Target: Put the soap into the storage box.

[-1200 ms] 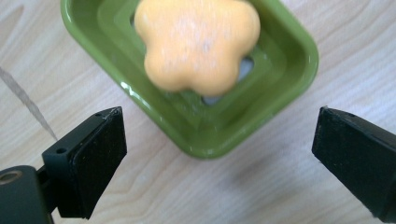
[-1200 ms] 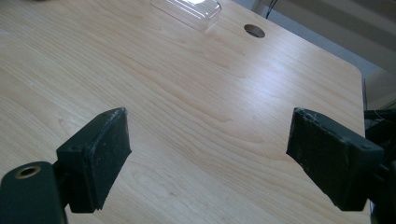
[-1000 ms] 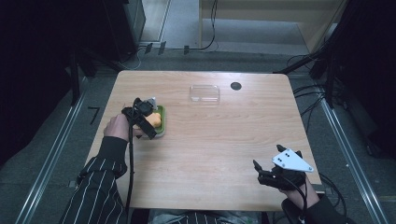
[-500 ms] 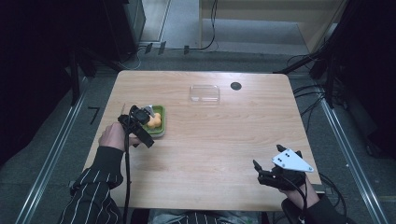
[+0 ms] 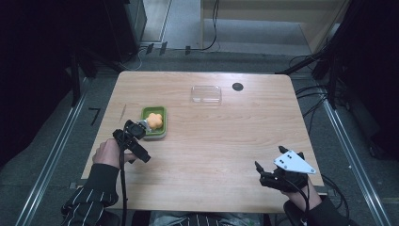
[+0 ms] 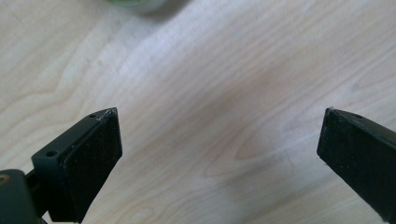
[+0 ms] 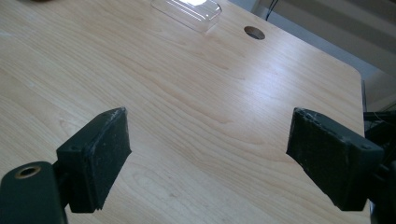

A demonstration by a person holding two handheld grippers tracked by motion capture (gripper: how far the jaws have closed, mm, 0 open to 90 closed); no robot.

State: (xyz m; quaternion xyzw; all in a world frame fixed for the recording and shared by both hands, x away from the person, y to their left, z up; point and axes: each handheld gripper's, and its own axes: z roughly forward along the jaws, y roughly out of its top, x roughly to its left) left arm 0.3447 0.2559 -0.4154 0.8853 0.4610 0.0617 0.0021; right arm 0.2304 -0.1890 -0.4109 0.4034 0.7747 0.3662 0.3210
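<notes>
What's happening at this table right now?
A person sits at a wooden table with a gripper in each hand. The left gripper is open and empty, next to a green tray that holds an orange flower-shaped piece. The right gripper is open too, near the table's front right corner, holding nothing. A clear plastic lid lies untouched toward the far edge.

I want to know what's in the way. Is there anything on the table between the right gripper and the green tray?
No. In the high view, bare wood runs from the right gripper to the green tray.
</notes>
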